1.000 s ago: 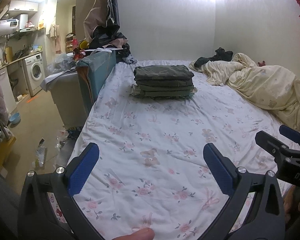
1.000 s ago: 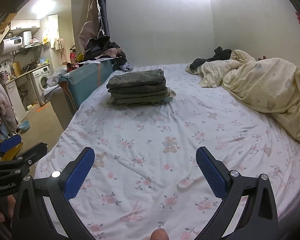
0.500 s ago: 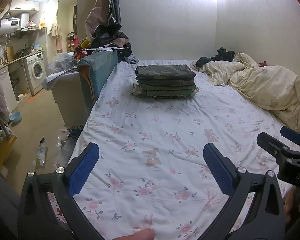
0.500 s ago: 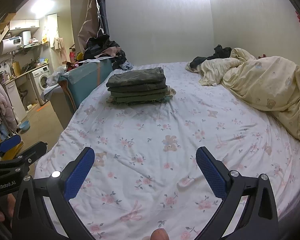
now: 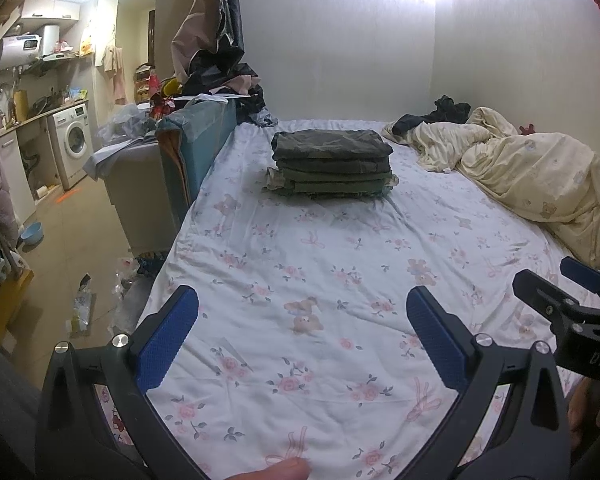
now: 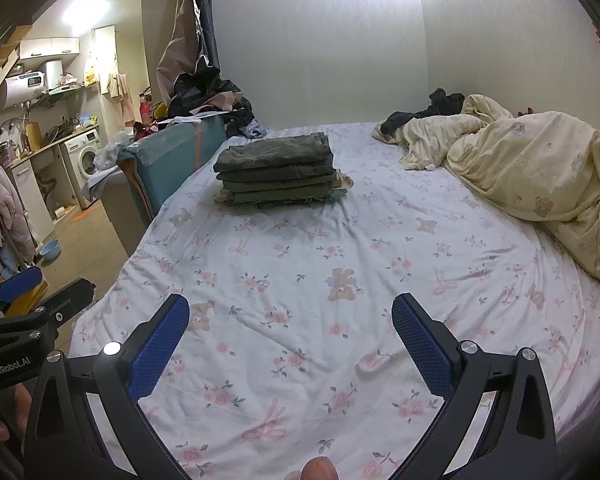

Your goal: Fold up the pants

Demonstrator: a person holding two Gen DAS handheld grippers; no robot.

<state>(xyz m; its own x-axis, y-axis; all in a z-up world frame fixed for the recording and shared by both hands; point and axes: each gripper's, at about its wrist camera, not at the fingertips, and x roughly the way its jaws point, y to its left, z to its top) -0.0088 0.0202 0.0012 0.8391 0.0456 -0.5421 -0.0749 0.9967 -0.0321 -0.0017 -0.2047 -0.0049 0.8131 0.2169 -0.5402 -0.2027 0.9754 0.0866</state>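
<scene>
nearest: left gripper (image 5: 302, 332), blue-padded fingers (image 5: 167, 340) spread wide apart, nothing between them, hovering over the floral bed sheet (image 5: 320, 264) at the near end of the mattress. a fingertip (image 5: 278, 471) just poking in at the bottom edge. off to the right in the same view, the other tool's black frame and blue pad, close beside, also above the sheet.

right gripper (image 6: 290, 336) likewise gaping, blue fingers (image 6: 420, 344) well apart, empty, held over the same sheet. a fingertip at the bottom edge here too. left tool's black body at the lower left of this view, lettered "genrobot.ai", with part of a hand under it.

further out, bare wrinkled sheet printed with pink roses, bows and small bears.

beyond that, towards the far left part of the bed: stack of folded pants (image 5: 332, 164), olive and dark green, several layers, squared up, resting on the sheet, well apart from both tools.

to the right of the stack, a crumpled cream duvet (image 5: 540, 176) heaped along the right side, with dark clothing (image 5: 448, 114) bunched at its far end by the wall.

left of the bed, a teal panel (image 5: 196, 148) against the mattress edge, a pile of clothes beyond it, then tiled floor, a blue bowl (image 5: 32, 234), and a washing machine (image 5: 74, 138) under a counter.
</scene>
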